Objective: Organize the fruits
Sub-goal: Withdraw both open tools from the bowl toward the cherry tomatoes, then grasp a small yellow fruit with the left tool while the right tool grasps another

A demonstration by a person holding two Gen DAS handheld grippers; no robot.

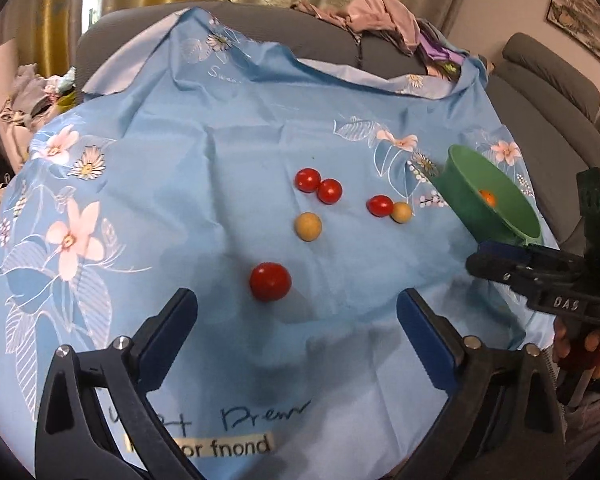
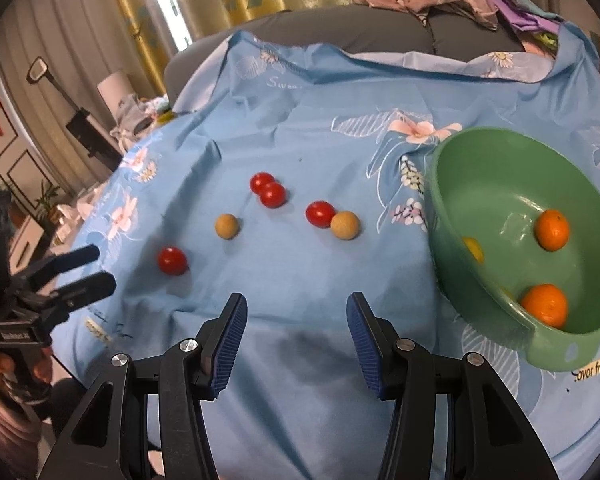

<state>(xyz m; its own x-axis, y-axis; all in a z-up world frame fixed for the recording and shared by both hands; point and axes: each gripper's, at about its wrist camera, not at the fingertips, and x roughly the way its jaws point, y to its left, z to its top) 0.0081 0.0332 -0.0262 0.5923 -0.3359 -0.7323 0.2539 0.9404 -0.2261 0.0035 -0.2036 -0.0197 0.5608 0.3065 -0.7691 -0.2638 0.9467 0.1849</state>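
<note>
Several red cherry tomatoes and two tan round fruits lie on the blue floral cloth [image 1: 220, 128]. The nearest tomato [image 1: 270, 281] lies just ahead of my open, empty left gripper [image 1: 296, 312]. Two tomatoes [image 1: 318, 185] touch further back; another tomato [image 1: 380, 205] touches a tan fruit [image 1: 401, 212]; the other tan fruit [image 1: 308, 226] lies alone. A green bowl [image 2: 480, 184] at the right holds two oranges [image 2: 552, 229] and a yellow fruit [image 2: 474, 249]. My right gripper [image 2: 296, 322] is open and empty, left of the bowl, and also shows in the left view [image 1: 496, 264].
The cloth covers a grey sofa [image 1: 132, 28]. A heap of clothes [image 1: 384, 16] lies on the sofa back. More clutter [image 1: 40, 92] sits to the left. A second grey sofa [image 1: 548, 92] stands at the right. The left gripper shows in the right view [image 2: 84, 272].
</note>
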